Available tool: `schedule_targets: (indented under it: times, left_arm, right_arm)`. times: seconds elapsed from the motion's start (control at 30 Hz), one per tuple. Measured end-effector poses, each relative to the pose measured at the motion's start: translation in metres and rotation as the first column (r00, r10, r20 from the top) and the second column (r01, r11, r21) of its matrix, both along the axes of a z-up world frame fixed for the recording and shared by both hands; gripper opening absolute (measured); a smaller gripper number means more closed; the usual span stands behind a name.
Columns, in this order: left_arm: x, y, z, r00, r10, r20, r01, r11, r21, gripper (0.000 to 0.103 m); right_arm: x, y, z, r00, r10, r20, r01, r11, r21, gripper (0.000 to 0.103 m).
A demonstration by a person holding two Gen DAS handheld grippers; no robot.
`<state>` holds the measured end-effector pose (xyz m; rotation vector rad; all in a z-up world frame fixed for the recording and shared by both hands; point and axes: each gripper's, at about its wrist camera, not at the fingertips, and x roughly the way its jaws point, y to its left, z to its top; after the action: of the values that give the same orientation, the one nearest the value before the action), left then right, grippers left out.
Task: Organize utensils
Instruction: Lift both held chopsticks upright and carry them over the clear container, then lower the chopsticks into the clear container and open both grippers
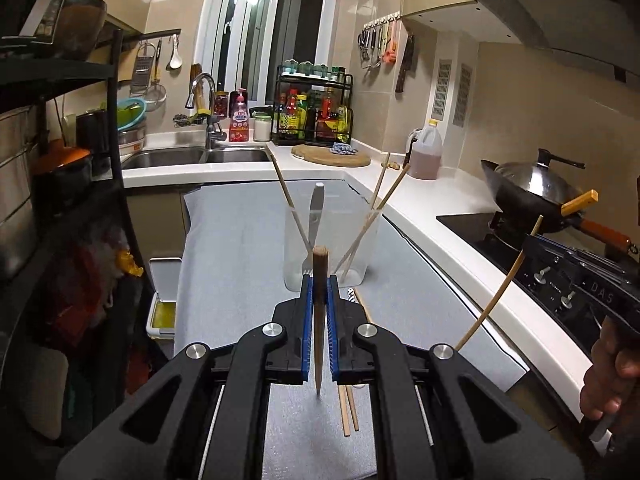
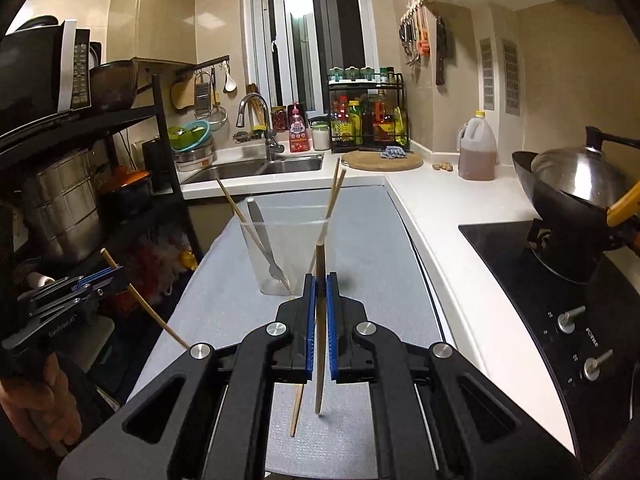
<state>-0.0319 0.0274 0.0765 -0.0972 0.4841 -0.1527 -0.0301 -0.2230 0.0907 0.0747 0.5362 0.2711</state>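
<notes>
Left tongs: the left tongs [image 1: 320, 280] are pressed together on 1 wooden chopstick [image 1: 320, 320], held near its middle so both ends stick out above and below the blue pads.

Right tongs: the right tongs [image 2: 320, 280] pinch a 2nd chopstick [image 2: 320, 328] the same way, upright and slightly tilted; in the left view this stick [image 1: 496, 288] slants up at 3 o'clock.

Holder: a clear plastic cup [image 1: 324, 248] stands on the grey mat [image 1: 240, 240] at 12 o'clock from both tongs, its mouth open upward to take utensils end-first.

Already inside: 3 chopsticks and 1 metal utensil [image 1: 316, 212] lean against the cup's rim, splayed toward 11 and 1 o'clock.

Still loose: 2 chopsticks [image 1: 348, 408] lie flat on the mat at 6 o'clock, under the left tongs; the right view shows only 1 of them [image 2: 297, 408].

Why the grip: each stick appears to be carried near vertical so that its lower tip can drop straight into the cup.

Progress: judged about halfway, with 2 sticks in the air and 2 on the bench [image 1: 420, 208].

Risk: thin round sticks may pivot between the pads, and the light cup could tip if nudged.
</notes>
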Motion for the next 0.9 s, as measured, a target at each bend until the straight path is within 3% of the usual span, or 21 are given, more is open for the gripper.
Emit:
schedule_targets:
  times: [0.3, 0.9]
  left_arm:
    - [0.030, 0.011, 0.029, 0.999, -0.020, -0.042, 0.020, 1.000, -0.015, 0.007]
    - [0.137, 0.022, 0.128, 0.999, -0.013, 0.034, 0.013, 1.000, -0.006, 0.007]
  right_arm:
    - [0.028, 0.007, 0.024, 0.999, 0.049, 0.019, -0.049, 0.998, 0.032, 0.005]
    - [0.134, 0.030, 0.103, 0.981, 0.089, 0.172, -0.096, 0.995, 0.029, 0.005]
